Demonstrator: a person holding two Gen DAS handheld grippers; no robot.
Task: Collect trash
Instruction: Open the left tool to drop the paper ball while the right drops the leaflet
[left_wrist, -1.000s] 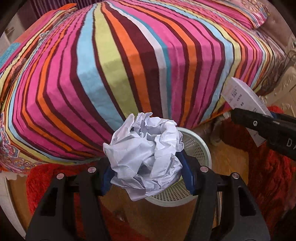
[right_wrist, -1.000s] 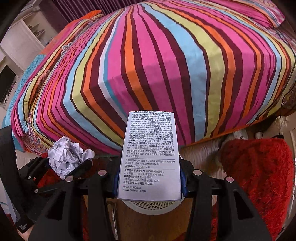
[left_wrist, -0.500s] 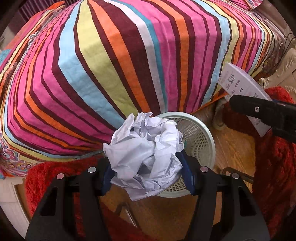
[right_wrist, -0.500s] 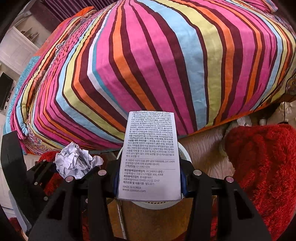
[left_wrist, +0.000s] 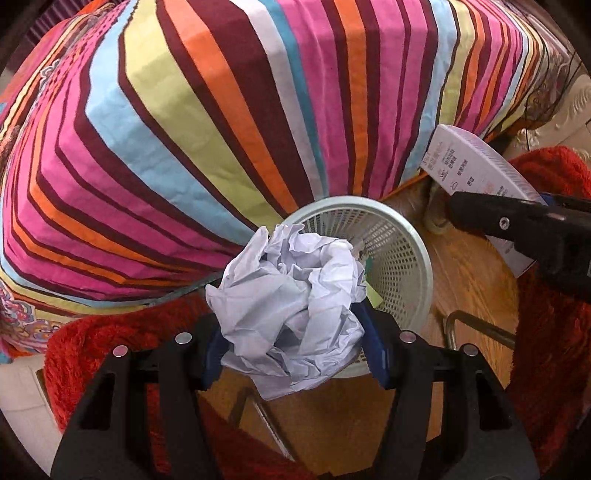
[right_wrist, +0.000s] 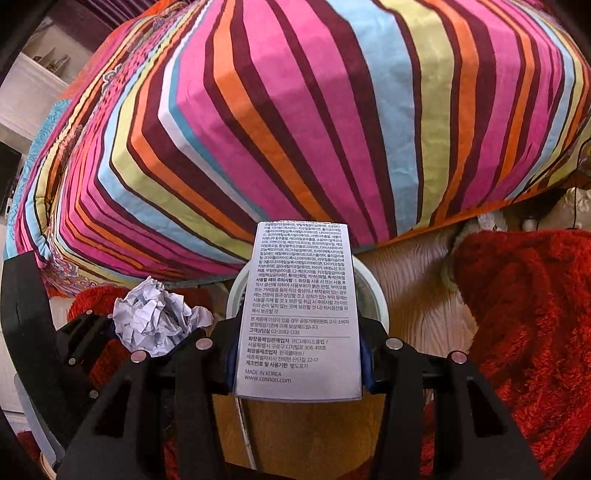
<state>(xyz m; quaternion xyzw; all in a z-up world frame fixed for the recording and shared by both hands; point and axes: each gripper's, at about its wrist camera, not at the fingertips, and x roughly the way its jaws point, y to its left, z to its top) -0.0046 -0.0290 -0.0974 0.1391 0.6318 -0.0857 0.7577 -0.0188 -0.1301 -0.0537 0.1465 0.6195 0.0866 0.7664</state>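
My left gripper (left_wrist: 295, 347) is shut on a crumpled ball of white paper (left_wrist: 291, 306), held just over the near rim of a white mesh wastebasket (left_wrist: 402, 254) on the wooden floor. My right gripper (right_wrist: 297, 354) is shut on a flat white carton (right_wrist: 300, 314) printed with small text. Behind that carton the wastebasket's rim (right_wrist: 373, 291) shows only in part. In the right wrist view the paper ball (right_wrist: 155, 317) and the left gripper sit at the lower left. In the left wrist view the carton (left_wrist: 476, 173) and the right gripper's black finger appear at the right.
A bed with a bright striped cover (left_wrist: 229, 122) rises right behind the basket. Shaggy red rugs (right_wrist: 524, 314) lie on the wooden floor (left_wrist: 469, 288) to the right and left of it. A thin metal bar (left_wrist: 476, 325) rests on the floor near the basket. White furniture (right_wrist: 33, 92) stands far left.
Both grippers have tipped further downward and the left one has sunk toward the basket, which now shows more fully and closer. Both grips are unchanged.
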